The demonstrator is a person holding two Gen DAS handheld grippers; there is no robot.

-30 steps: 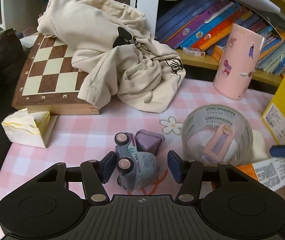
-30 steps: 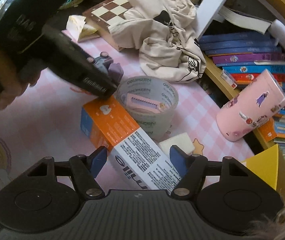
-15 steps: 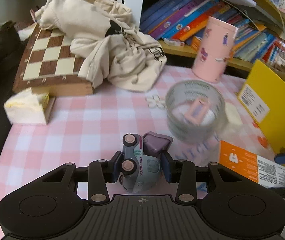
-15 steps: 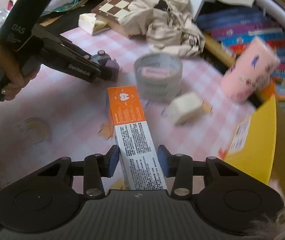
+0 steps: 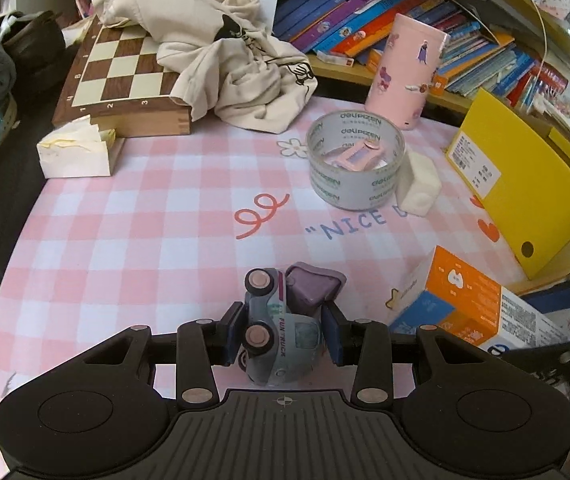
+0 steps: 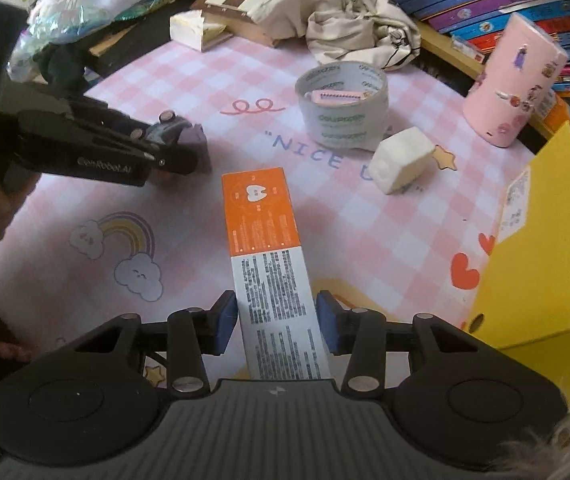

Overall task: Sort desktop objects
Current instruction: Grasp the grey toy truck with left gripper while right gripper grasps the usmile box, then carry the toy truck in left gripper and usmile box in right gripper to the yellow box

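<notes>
My left gripper [image 5: 283,338] is shut on a grey-blue toy truck [image 5: 275,328] lying on its side, with its purple bed [image 5: 313,290] pointing away. It also shows in the right wrist view [image 6: 173,130] at the left. My right gripper [image 6: 277,328] is shut on a long orange and white toothpaste box [image 6: 269,256], held over the pink checked mat [image 6: 365,232]; the box also shows in the left wrist view [image 5: 469,308]. A tape roll [image 5: 355,160] with a pink clip [image 5: 359,154] inside stands mid-table beside a white eraser block [image 5: 419,184].
A pink cup [image 5: 405,72] stands at the back by the bookshelf [image 5: 405,12]. A yellow file box [image 5: 525,184] stands at the right. A chessboard [image 5: 121,76] under a beige cloth [image 5: 229,56] and a tissue pack [image 5: 75,152] lie at the back left.
Both grippers closed: the left on the toy truck, the right on the toothpaste box. Both then pulled back toward the near edge, carrying their objects away from the tape roll.
</notes>
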